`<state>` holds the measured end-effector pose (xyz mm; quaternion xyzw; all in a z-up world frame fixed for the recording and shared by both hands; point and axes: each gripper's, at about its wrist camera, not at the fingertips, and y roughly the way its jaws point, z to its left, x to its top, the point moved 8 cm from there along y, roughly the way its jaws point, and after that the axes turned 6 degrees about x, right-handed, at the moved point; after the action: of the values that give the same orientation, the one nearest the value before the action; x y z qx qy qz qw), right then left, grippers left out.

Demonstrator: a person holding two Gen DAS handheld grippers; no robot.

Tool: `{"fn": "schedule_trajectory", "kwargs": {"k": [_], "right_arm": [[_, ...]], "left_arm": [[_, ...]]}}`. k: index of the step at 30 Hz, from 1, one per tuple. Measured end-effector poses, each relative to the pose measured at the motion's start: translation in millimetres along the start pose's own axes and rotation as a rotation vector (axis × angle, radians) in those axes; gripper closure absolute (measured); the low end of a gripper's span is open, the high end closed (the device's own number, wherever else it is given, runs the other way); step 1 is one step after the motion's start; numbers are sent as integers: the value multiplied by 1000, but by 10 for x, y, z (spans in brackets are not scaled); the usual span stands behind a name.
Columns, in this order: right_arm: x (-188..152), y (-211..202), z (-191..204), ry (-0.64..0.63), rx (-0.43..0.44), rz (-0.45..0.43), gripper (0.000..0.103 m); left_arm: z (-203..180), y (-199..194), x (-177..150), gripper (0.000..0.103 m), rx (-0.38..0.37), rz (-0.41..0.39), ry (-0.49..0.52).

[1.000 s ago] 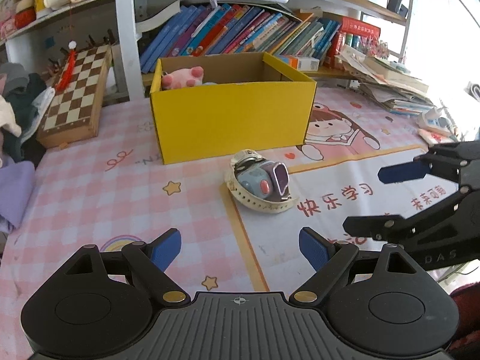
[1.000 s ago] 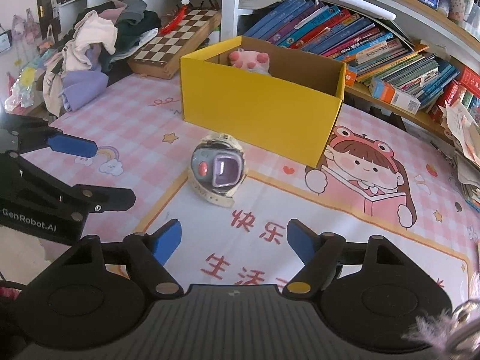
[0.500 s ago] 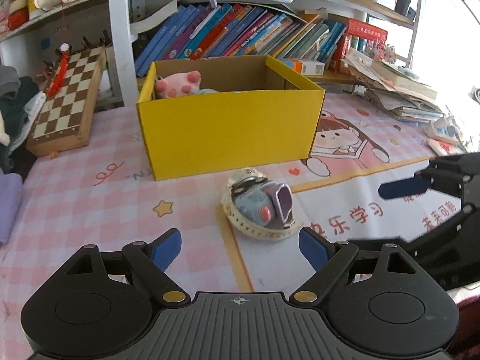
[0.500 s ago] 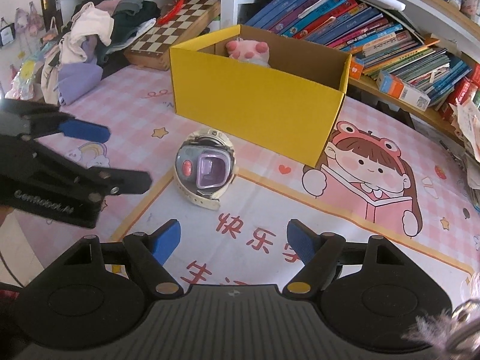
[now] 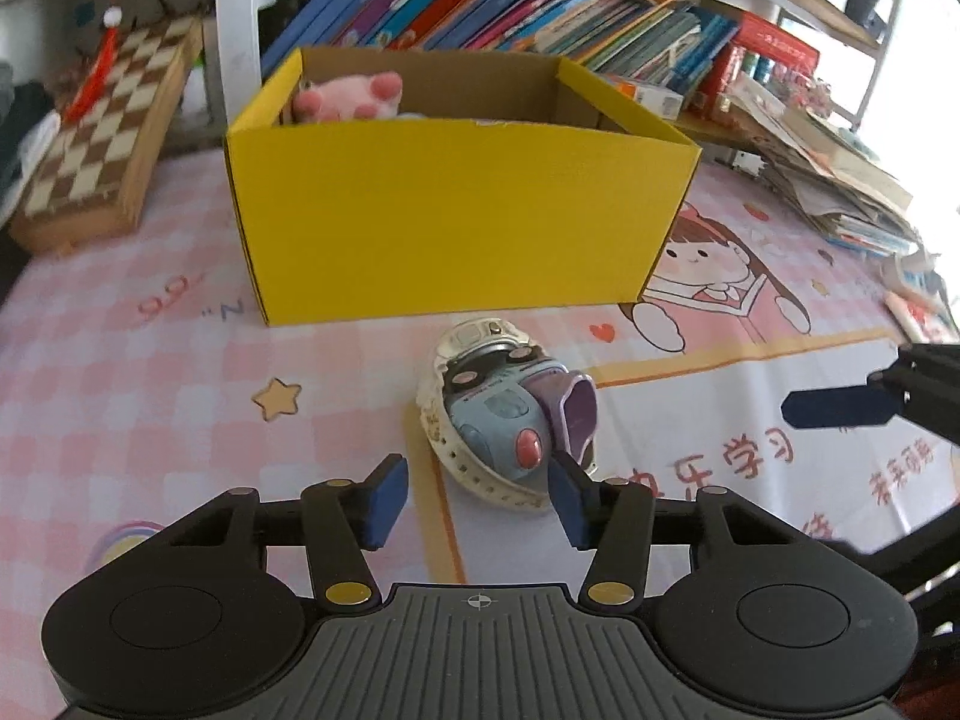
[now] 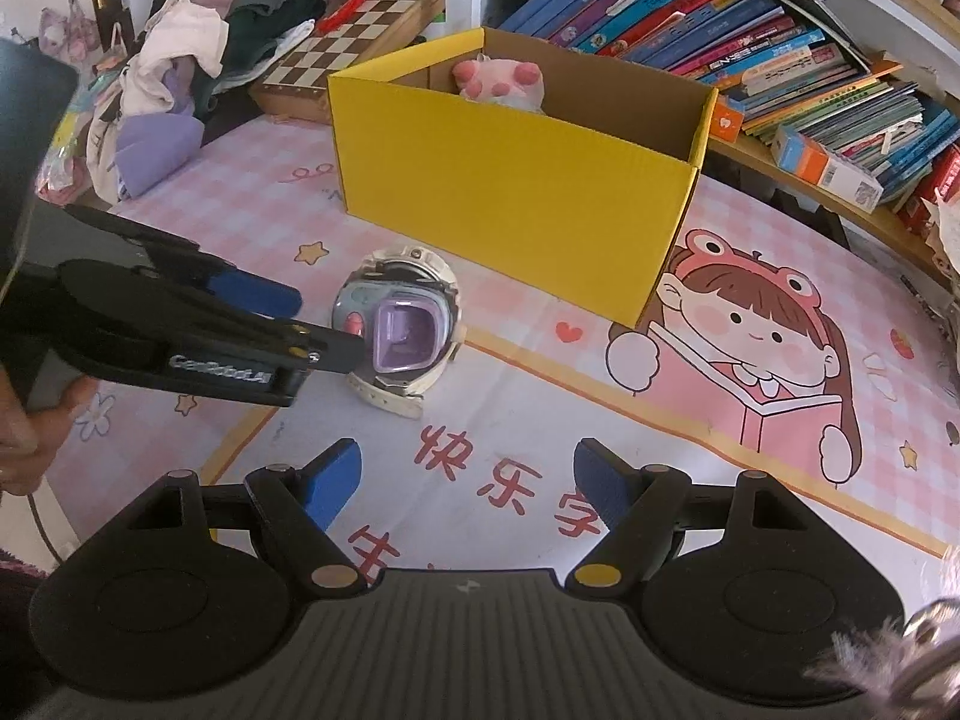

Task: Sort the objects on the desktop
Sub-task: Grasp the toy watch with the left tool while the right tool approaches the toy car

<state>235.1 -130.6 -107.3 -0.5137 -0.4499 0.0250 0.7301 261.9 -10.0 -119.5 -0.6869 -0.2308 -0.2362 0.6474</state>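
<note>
Jaws of both grippers gape, the left gripper [image 5: 477,501] beside the toy camera [image 5: 510,420], lens facing right.

The box [image 5: 456,222] was yellow outside and brown inside, the plush [image 5: 348,97] pink, the toy [image 5: 510,420] blue-grey and lilac, perhaps cream-banded, the mat [image 5: 150,372] pink-checked.

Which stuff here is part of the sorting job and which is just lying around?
Job: toy watch, yellow box, pink plush in it, left gripper open near the watch.
Lying about: chessboard, books, clothes pile.
</note>
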Motion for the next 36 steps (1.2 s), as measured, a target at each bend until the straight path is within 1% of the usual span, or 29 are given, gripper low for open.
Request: {"fn": "schedule_trajectory", "kwargs": {"k": [2,4,5,7,8,10,12,16,18,21,28,32,36], "right_arm": [[6,17,2,-8,6,5,26],[11,32,7,-15,10,10,26],[12,38,7,-17,11,11,26],[13,49,1,-18,13,14,26],[15,53,-2,-17,14,15,26],[22,61,-5,-16,15,15,26],[33,65,4,-18,18,13,26],[58,80,38,-26,28,10,26],[71,91,66,-32,34,9,26],[89,105,116,-42,46,7,26],[119,113,257,-80,77,3,25],[133,107,284,-87,77,-1,25],[154,130,306,-89,83,-1,25]], "left_arm": [[-21,69,-29,62,-10,25,-7],[-27,122,-61,74,-7,45,-12],[-21,143,-76,77,-2,51,-14],[20,150,-90,87,5,53,-27],[39,144,-94,89,4,53,-34],[64,106,-96,96,-3,46,-48],[88,14,-82,99,-19,23,-65],[141,-212,-32,100,-81,-19,-119],[141,-316,-35,100,-103,-33,-127],[151,-414,-43,100,-113,-52,-134],[176,-574,42,100,-165,-128,-176],[229,-638,74,100,-172,-158,-205],[372,-741,114,100,-151,-197,-254]]}}
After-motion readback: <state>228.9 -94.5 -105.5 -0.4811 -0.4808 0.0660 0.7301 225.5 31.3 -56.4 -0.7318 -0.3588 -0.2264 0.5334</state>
